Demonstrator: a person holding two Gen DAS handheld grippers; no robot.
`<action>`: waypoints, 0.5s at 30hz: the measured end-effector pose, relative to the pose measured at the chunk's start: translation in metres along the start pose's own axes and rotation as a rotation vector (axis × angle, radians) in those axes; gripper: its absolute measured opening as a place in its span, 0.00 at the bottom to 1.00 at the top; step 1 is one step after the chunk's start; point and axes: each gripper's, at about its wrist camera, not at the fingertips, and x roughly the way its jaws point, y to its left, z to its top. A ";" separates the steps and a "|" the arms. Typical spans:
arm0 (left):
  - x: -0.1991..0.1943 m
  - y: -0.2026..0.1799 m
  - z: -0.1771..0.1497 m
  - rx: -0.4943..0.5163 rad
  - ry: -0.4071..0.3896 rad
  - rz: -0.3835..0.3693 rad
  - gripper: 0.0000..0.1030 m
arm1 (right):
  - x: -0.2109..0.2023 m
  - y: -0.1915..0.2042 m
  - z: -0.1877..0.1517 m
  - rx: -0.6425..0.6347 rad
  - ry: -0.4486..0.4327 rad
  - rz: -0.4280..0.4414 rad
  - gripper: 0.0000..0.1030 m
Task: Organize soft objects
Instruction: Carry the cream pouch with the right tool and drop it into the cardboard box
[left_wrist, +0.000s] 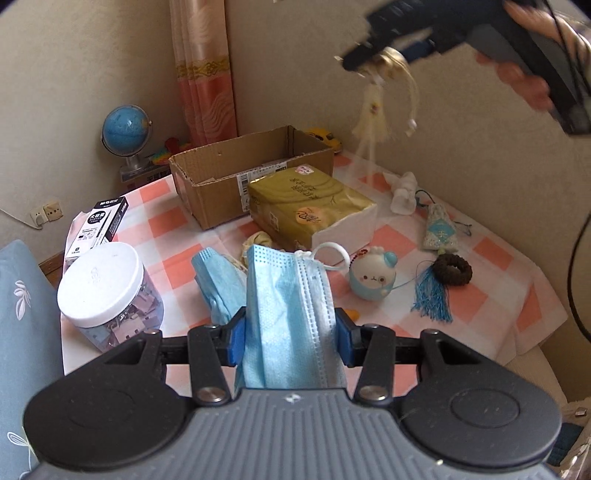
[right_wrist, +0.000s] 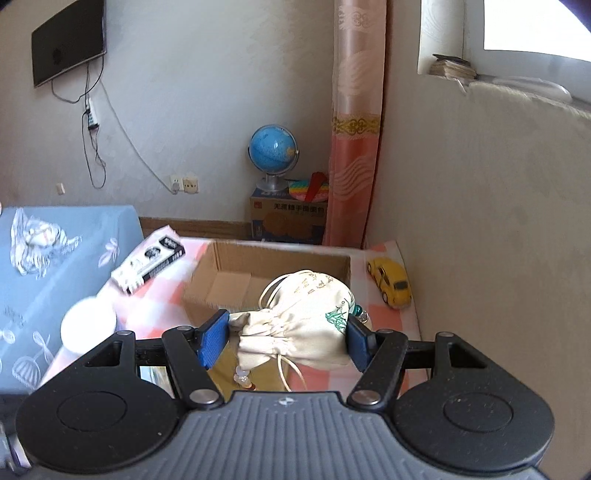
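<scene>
Both grippers are loaded, and the step in hand looks like carrying soft items to the box, which stands open at the far edge of the bench near the wall. Left gripper is clamped on a mask: blue pleated, folded and bunched between the pads, one white ear loop sticking up free. It is held above the near edge of the bench, well short of the box. A second blue mask lies on the checked cloth just left of it. Right gripper is clamped on a pouch: cream drawstring cloth with a green print, gathered neck toward the left pad, cords and a small bead hanging loose below. In the right wrist view it hangs above the bench just at the near wall of the box, whose interior shows bare cardboard; whether it is over the opening I cannot tell. Judgement: next move for the right is forward over the opening, then release; trailing cords could snag on the box rim. Left follows with the mask. Tissue pack sits touching the box front, partly in the left's path. Still on the bench: plush charm, tassel, sachet.
</scene>
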 end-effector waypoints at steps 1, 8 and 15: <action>0.000 0.001 -0.001 -0.004 -0.002 0.002 0.45 | 0.004 0.002 0.008 0.005 -0.001 -0.003 0.68; 0.000 0.011 -0.004 -0.040 -0.023 0.009 0.45 | 0.040 0.023 0.062 0.042 -0.006 -0.074 0.68; 0.004 0.024 -0.006 -0.084 -0.026 0.012 0.45 | 0.087 0.031 0.095 0.148 0.020 -0.077 0.68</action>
